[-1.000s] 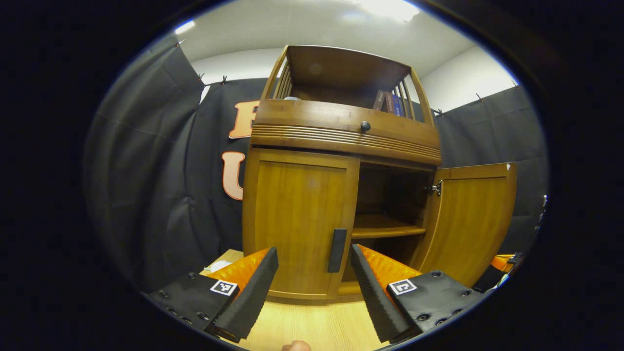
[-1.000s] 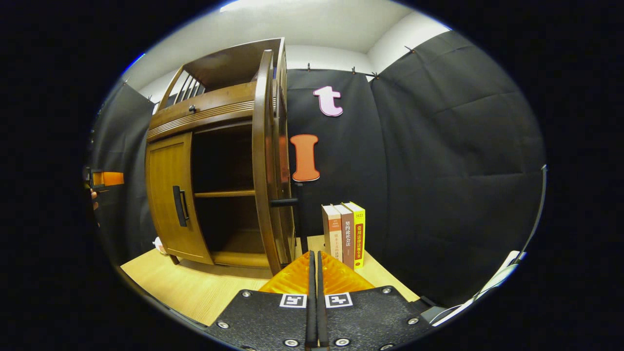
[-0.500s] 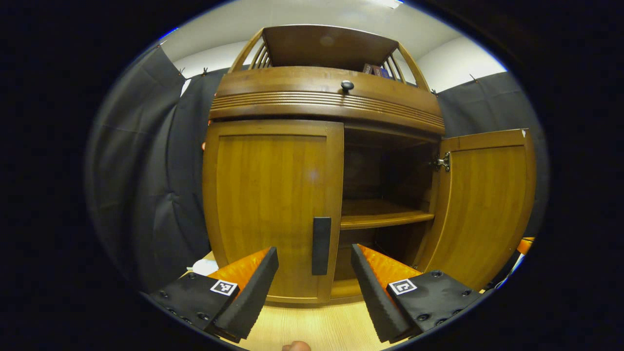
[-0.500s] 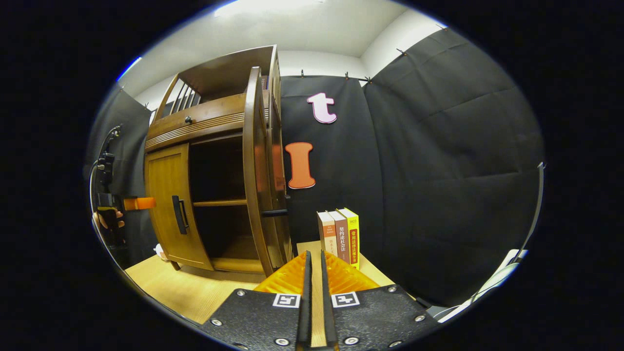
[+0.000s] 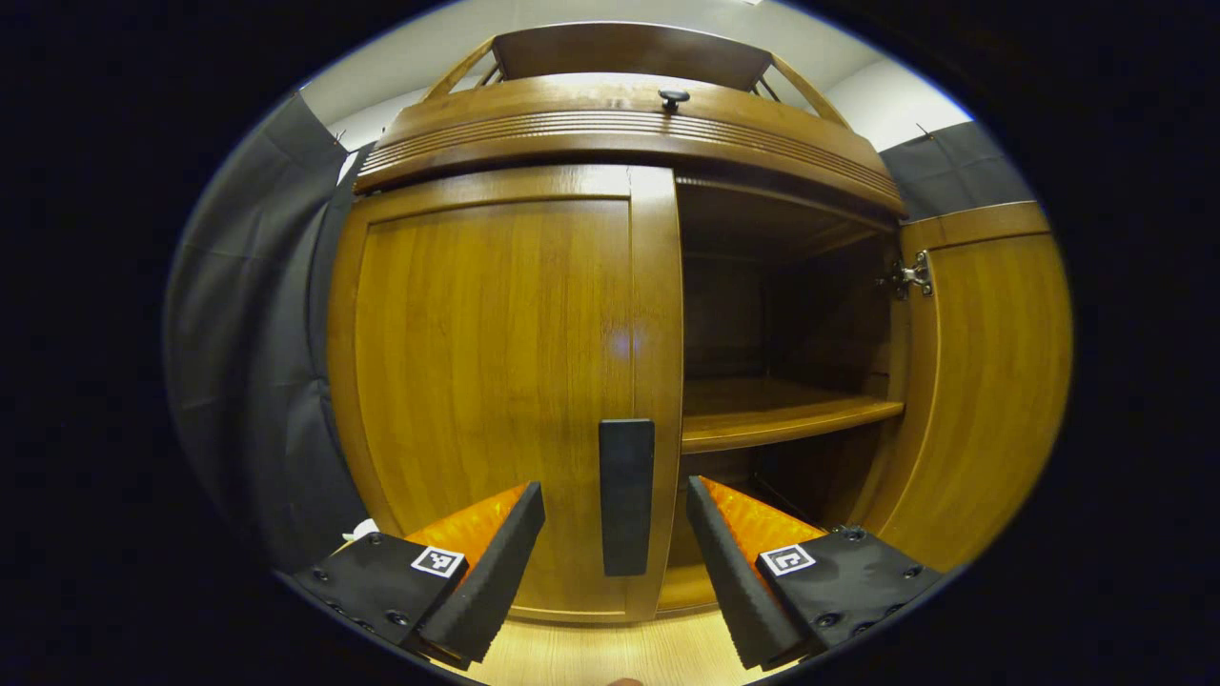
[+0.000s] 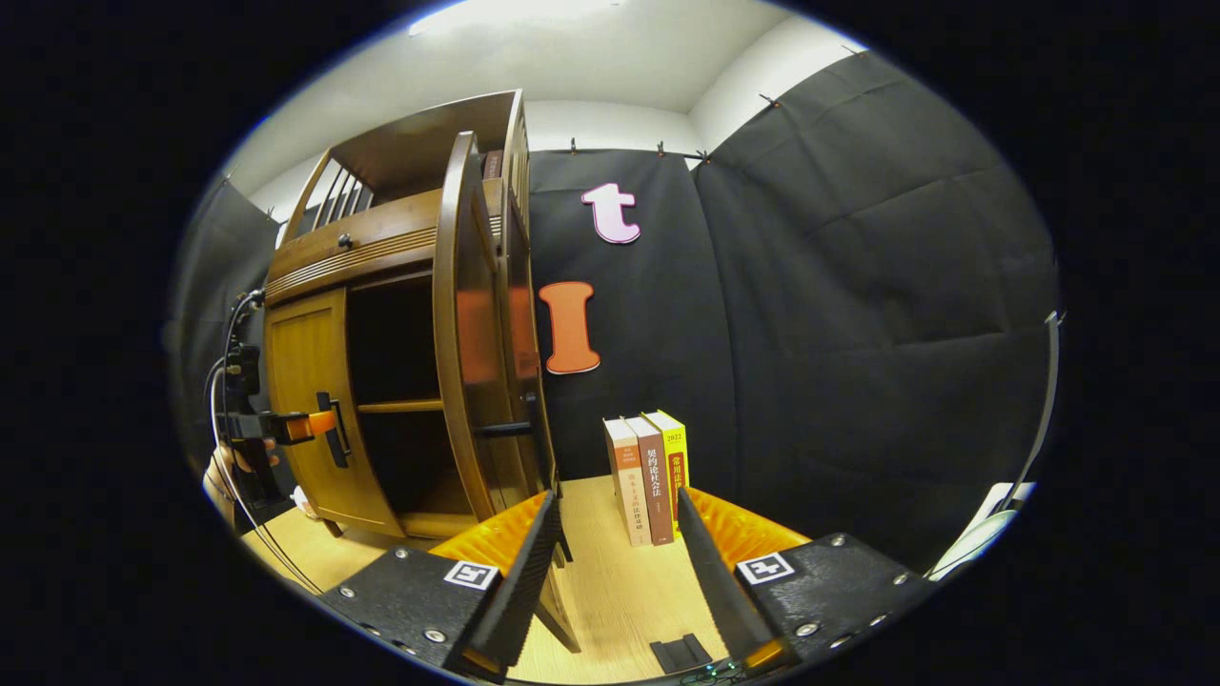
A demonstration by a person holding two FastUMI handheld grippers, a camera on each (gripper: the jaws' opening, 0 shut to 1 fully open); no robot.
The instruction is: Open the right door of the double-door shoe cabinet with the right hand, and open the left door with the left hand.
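The wooden shoe cabinet (image 5: 620, 133) looms close in the left gripper view. Its left door (image 5: 496, 362) is closed, with an upright black handle (image 5: 626, 495) at its right edge. My left gripper (image 5: 615, 534) is open, and the handle lines up in the gap between its fingers without touching them. The right door (image 5: 982, 381) is swung wide, baring a shelf (image 5: 782, 410). In the right gripper view, my right gripper (image 6: 618, 543) is open and holds nothing. The right door (image 6: 457, 324) stands edge-on there, its handle (image 6: 505, 429) ahead and to the left. The left gripper (image 6: 286, 426) is at the left door's handle (image 6: 334, 443).
Three upright books (image 6: 648, 476) stand on the wooden tabletop (image 6: 610, 591) right of the cabinet, against the black cloth wall. A hand (image 6: 229, 467) and a cable trail behind the left gripper. A small dark object (image 6: 681, 655) lies on the table near my right gripper.
The left gripper has moved in close to the left door, so its handle now sits between the fingers. The right gripper has gone from shut to open, away from the right door's handle.
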